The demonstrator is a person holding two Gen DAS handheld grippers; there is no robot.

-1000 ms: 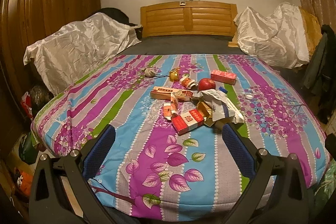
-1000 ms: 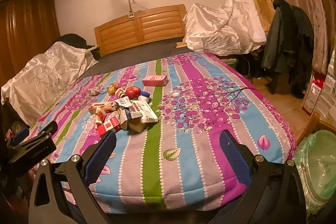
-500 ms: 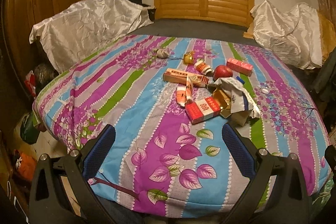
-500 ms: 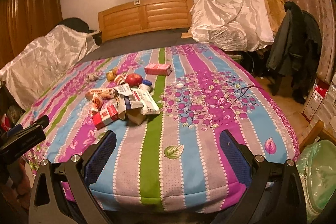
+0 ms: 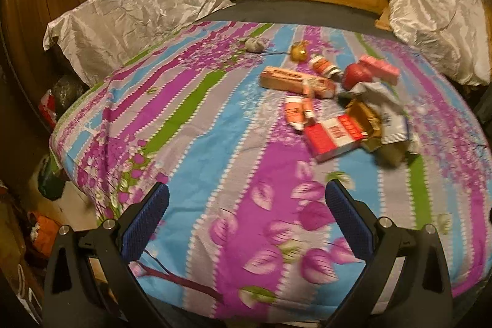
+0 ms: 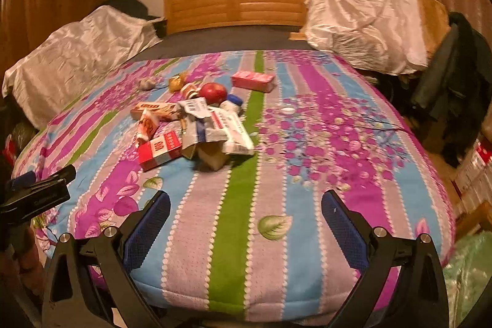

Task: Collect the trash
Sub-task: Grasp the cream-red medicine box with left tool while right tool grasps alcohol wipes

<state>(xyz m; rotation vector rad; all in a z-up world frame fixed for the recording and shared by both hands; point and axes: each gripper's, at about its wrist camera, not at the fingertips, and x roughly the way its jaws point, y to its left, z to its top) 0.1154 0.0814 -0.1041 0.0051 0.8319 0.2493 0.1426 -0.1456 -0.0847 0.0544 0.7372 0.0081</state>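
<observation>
A heap of litter lies mid-bed on the striped floral bedspread (image 5: 215, 143): a red-and-white carton (image 5: 333, 137) (image 6: 160, 148), a long orange box (image 5: 295, 80) (image 6: 156, 109), a squeezed tube (image 5: 296, 111) (image 6: 147, 125), crumpled white wrappers (image 6: 218, 125), a pink box (image 6: 252, 81) (image 5: 379, 68), a red apple (image 6: 213, 92) (image 5: 353, 74), a small bottle (image 5: 323, 66) and a gold wrapper (image 5: 299, 50). My left gripper (image 5: 246, 214) hovers open over the bed's near end, well short of the heap. My right gripper (image 6: 246, 217) is open too, over the green stripe, and holds nothing.
A wooden headboard (image 6: 236, 2) stands at the far end, with sheet-covered bundles on the left (image 5: 132, 11) and right (image 6: 363, 23). A green plastic bag (image 6: 467, 272) sits on the floor at lower right. A dark jacket (image 6: 452, 73) hangs right. The left gripper's body (image 6: 37, 195) shows at left.
Both grippers have moved forward and lower over the bed, so the litter heap looms larger. Both stay open and the litter has not moved.
</observation>
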